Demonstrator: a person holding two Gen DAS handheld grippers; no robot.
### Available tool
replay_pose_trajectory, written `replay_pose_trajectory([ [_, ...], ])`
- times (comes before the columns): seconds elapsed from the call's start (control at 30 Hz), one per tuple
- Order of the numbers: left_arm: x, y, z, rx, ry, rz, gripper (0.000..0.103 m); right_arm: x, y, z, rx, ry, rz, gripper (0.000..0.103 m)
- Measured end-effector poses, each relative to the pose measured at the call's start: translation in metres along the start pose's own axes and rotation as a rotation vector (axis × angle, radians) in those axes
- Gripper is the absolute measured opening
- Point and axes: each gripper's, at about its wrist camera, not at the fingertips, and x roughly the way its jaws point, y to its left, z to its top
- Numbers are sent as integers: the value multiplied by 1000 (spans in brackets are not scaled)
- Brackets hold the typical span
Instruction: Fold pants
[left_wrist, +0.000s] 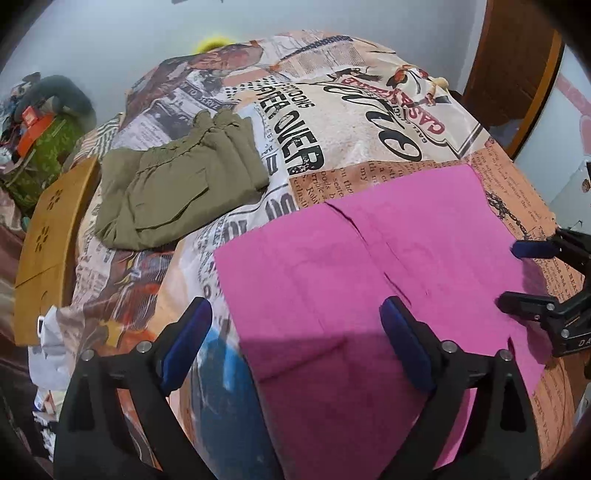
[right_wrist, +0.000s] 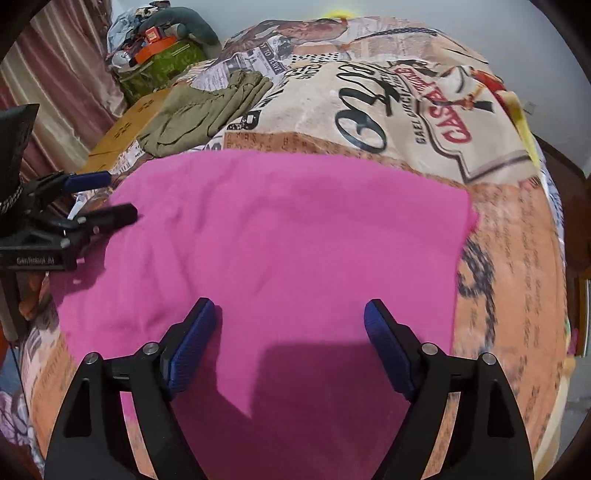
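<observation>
Jaws of the left gripper (left_wrist: 295, 343) and right gripper (right_wrist: 290, 345) stand wide apart, empty, above the pink pants (right_wrist: 280, 236), which lie flat on the printed bedspread (right_wrist: 424, 122). Farther back lies a folded olive garment (left_wrist: 177, 188), beside a wooden board (left_wrist: 48, 240).

The left gripper (left_wrist: 295, 343) had black plastic arms shaped like wide triangular struts, each with a slot cut through it and two silver pivot pins near the top. Its fingers (left_wrist: 406, 343) carried ribbed dark-blue pads. The right gripper (right_wrist: 290, 343) matched it — same black struts, silver pins, blue pads — and its body bore small pale lettering.
</observation>
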Motion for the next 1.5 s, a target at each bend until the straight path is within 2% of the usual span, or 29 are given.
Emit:
replay_pose_trajectory([
  [0.2,-14,2,-19,-33,0,-1,98,-14,-4,-18,60,-23,-15,80],
  [0.4,-28,5,-35,-50,-5,0,99,-28,2,-31,49,-34,-50,80],
  [0.6,-44,14,-40,-76,4,9,99,-46,17,-26,50,-108,-31,80],
  [0.73,-56,26,-48,-149,-1,26,99,-49,34,-19,28,-153,-20,80],
  [0.87,-60,37,-61,-251,43,-71,99,-38,47,-15,13,-136,5,80],
  [1.03,-58,37,-75,-353,112,-238,99,-7,56,-19,0,-29,4,80],
  [1.13,-53,31,-80,-403,167,-379,99,-7,54,-22,-2,-40,8,81],
  [1.27,-54,22,-77,-426,183,-471,99,-7,53,-25,-1,-44,12,81],
  [1.33,-50,17,-76,-455,209,-568,99,-8,55,-26,-4,-49,9,82],
  [1.37,-48,16,-77,-477,220,-595,99,-8,55,-26,-3,-49,11,82],
  [1.5,-36,17,-72,-553,219,-611,99,-8,55,-27,-1,-50,15,82],
])
